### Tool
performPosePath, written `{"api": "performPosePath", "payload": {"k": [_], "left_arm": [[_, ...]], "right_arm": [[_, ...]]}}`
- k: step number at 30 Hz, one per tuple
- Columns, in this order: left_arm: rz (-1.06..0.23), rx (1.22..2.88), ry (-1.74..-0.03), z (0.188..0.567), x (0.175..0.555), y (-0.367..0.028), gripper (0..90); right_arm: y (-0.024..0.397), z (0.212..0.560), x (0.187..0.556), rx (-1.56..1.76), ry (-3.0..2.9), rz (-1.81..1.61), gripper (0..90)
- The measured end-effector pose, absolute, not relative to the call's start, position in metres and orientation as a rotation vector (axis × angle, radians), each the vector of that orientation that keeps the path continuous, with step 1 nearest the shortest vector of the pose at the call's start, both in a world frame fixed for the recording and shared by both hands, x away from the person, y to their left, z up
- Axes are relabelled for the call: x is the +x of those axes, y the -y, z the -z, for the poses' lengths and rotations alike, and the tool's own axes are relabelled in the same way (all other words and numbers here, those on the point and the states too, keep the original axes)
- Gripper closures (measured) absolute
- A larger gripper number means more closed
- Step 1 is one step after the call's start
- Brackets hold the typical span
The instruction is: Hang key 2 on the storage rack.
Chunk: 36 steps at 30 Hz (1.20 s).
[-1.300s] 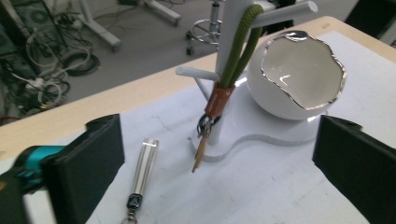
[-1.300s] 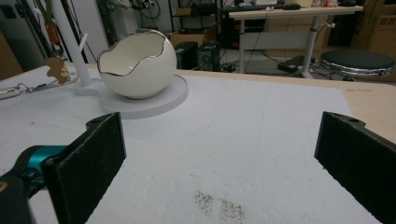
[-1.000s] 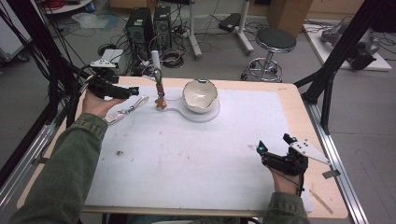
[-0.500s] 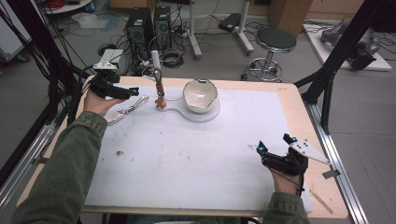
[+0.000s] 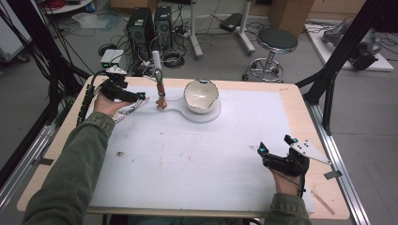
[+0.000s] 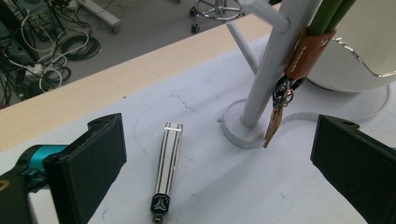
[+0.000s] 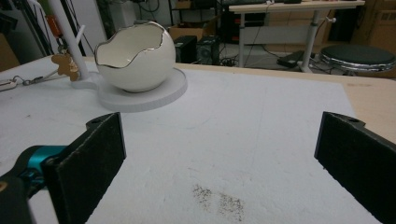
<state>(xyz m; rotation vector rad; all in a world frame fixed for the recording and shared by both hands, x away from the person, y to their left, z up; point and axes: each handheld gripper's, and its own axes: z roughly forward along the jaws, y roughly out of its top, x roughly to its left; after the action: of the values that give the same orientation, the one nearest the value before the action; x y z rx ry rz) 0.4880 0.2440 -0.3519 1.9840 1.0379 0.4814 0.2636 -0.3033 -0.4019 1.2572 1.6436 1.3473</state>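
Left gripper [image 6: 219,154] jaws apart, striped key fob [image 6: 168,161] between them on mat.

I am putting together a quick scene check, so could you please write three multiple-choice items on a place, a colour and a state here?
1. Where does the slim black-and-silver striped bar lie?
A. Inside the bowl
B. On the white mat between the open jaws of the left gripper
C. Hanging on the stand

2. What colour is the leather tag on the white post stand?
A. Blue
B. Black
C. Orange-brown

3. How is the right gripper?
A. Open, holding nothing
B. Shut on the bowl
C. Shut on a key

Answers: 1 B, it lies flat on the mat; 2 C, the tag is orange-brown; 3 A, its jaws stand wide apart over bare mat.
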Motion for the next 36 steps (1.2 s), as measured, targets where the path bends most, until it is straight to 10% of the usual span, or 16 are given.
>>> {"api": "performPosePath", "payload": {"k": [36], "left_arm": [[-0.368, 2.076, -1.286, 0.405, 0.539, -0.238, 18.8]], "right_arm": [[0.302, 0.403, 0.263, 1.243, -1.656, -1.344, 0.7]]}}
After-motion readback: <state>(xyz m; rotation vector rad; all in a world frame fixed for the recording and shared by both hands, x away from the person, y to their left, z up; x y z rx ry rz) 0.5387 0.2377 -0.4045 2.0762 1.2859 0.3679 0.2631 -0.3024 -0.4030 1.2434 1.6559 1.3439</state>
